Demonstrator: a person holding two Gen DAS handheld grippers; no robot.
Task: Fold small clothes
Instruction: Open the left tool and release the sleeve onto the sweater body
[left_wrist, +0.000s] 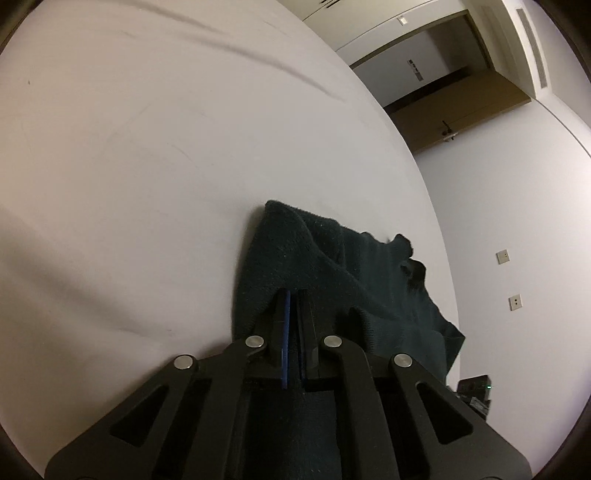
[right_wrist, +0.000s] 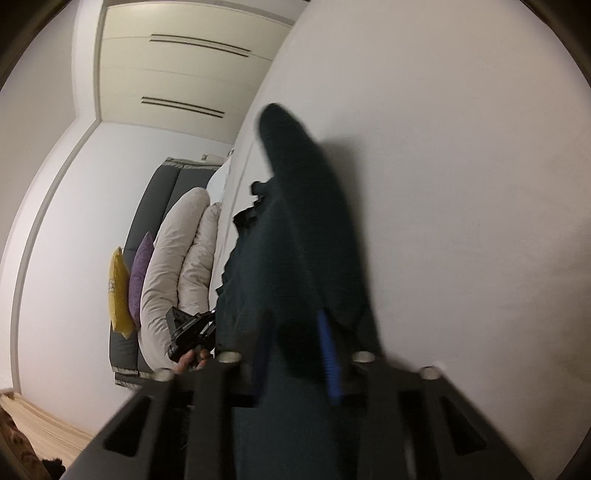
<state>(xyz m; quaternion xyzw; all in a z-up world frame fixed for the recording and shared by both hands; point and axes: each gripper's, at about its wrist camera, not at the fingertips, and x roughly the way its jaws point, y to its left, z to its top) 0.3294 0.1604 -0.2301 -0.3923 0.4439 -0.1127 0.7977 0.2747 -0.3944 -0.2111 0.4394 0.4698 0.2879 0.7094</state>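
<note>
A dark green knitted garment (left_wrist: 332, 266) lies on the white bedsheet (left_wrist: 147, 147), partly lifted. My left gripper (left_wrist: 294, 295) is shut on an edge of it, blue pads pressed close together with cloth between them. In the right wrist view the same garment (right_wrist: 303, 221) hangs bunched and blurred over the white sheet (right_wrist: 461, 184). My right gripper (right_wrist: 295, 321) has its blue-padded fingers (right_wrist: 328, 354) apart, with a fold of the garment lying between them. The left gripper and the hand holding it show in the right wrist view (right_wrist: 192, 336).
The bed edge runs close to the garment's right side, with the wall and a wooden door (left_wrist: 454, 110) beyond. In the right wrist view, white pillows (right_wrist: 177, 266), a purple cushion (right_wrist: 142, 273) and a yellow cushion (right_wrist: 118, 291) lean on a grey headboard.
</note>
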